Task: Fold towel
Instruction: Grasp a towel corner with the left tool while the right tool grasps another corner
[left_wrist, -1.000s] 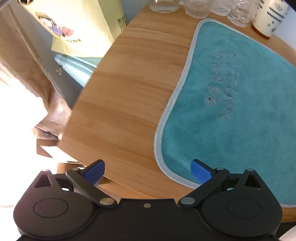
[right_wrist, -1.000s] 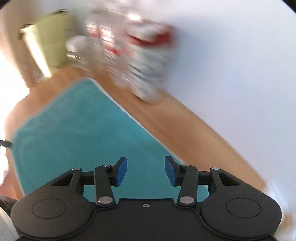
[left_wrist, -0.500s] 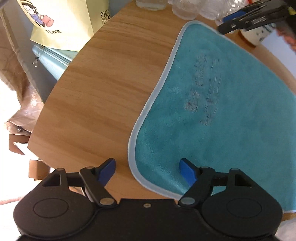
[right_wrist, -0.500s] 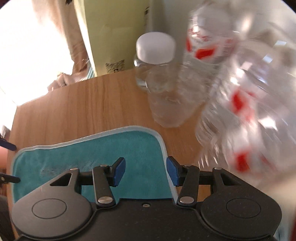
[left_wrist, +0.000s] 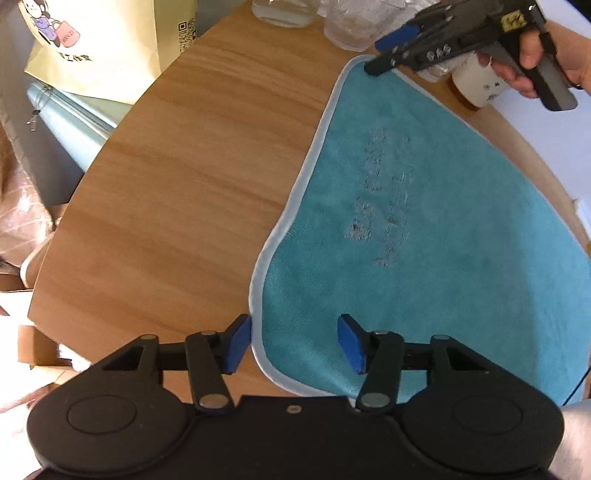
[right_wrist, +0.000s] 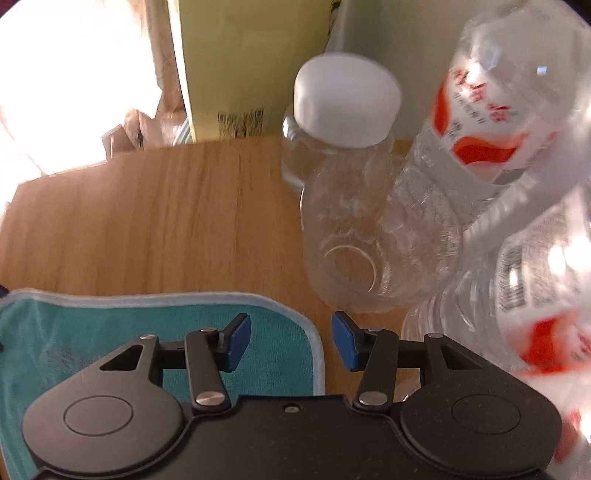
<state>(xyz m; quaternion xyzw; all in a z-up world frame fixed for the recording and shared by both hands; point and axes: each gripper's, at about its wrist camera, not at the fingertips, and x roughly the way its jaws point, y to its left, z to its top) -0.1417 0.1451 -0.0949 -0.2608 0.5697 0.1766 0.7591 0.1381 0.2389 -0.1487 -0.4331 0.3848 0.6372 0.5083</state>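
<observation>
Across the round wooden table (left_wrist: 192, 177), the teal microfibre towel with pale piping (left_wrist: 424, 236) lies flat, nap scuffed mid-cloth. Left gripper (left_wrist: 293, 341) spread wide over its 6 o'clock corner; right gripper (right_wrist: 291, 341) wide over the 12 o'clock corner. Clear plastic bottles (right_wrist: 424, 229) crowd beside it, contents unclear.

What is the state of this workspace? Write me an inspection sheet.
Surface: round wooden table, bare on its left part.
Job's things: teal towel lying flat, unfolded.
Clutter: clear plastic bottles and a white cup crowd the towel's far corner.
Grippers: left gripper open over the near corner; right gripper open at the far corner.
Cables: nothing seen.
Surroundings: yellow paper bag beyond the table edge.
</observation>
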